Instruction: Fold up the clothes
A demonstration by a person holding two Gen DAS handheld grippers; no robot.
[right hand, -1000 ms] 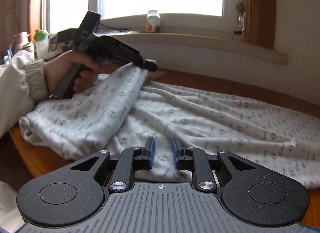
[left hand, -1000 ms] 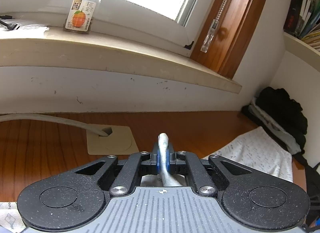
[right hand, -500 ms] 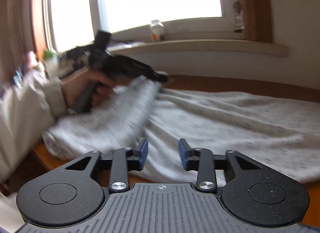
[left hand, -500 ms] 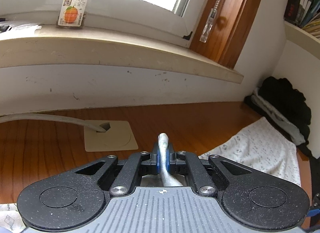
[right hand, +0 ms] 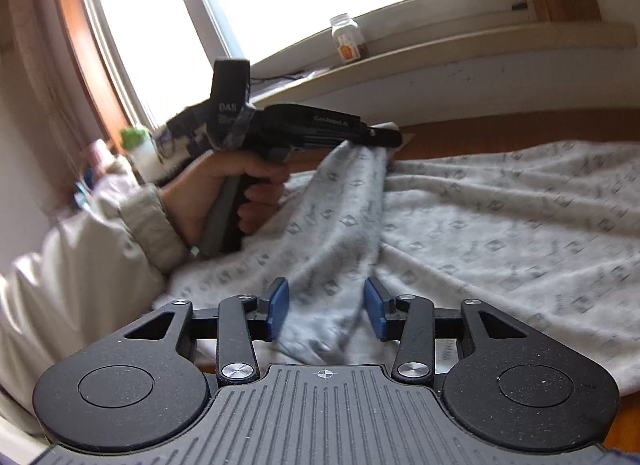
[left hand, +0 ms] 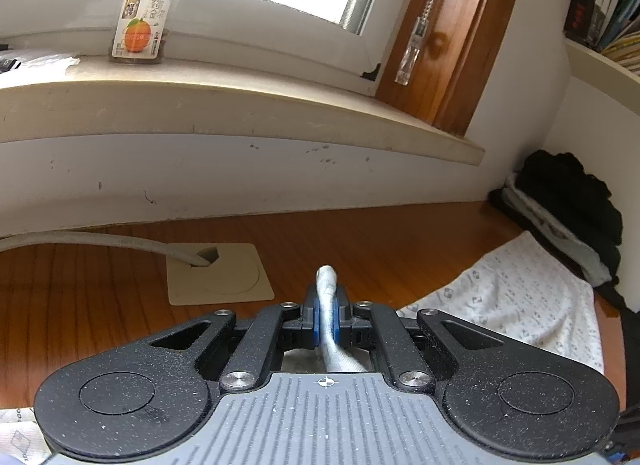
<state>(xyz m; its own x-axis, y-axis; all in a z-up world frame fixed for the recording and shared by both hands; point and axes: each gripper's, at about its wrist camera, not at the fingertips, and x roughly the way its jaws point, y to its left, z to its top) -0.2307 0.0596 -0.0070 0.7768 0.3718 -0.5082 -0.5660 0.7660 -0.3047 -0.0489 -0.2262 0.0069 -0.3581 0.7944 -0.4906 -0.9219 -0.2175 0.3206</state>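
A light grey garment (right hand: 500,217) with a small dark print lies spread over the wooden desk. My left gripper (left hand: 327,311) is shut on a bunched fold of the garment (left hand: 328,285). In the right wrist view the left gripper (right hand: 380,137) holds that fold lifted above the cloth, gripped by a hand (right hand: 236,189). My right gripper (right hand: 326,305) stands open just above the near edge of the cloth, blue pads (right hand: 278,301) wide apart, with fabric lying between and below them. Another part of the garment (left hand: 512,297) reaches to the right.
A pile of dark and light clothes (left hand: 568,205) sits in the right corner. A beige cable plate (left hand: 220,273) with a grey cable (left hand: 100,241) is set in the desk (left hand: 380,237). A bottle (left hand: 142,25) stands on the windowsill. Books (left hand: 608,1) fill a shelf.
My right gripper opened wide and tilted, moving left along the near edge of the cloth. The left gripper kept its hold on the fold and shifted slightly.
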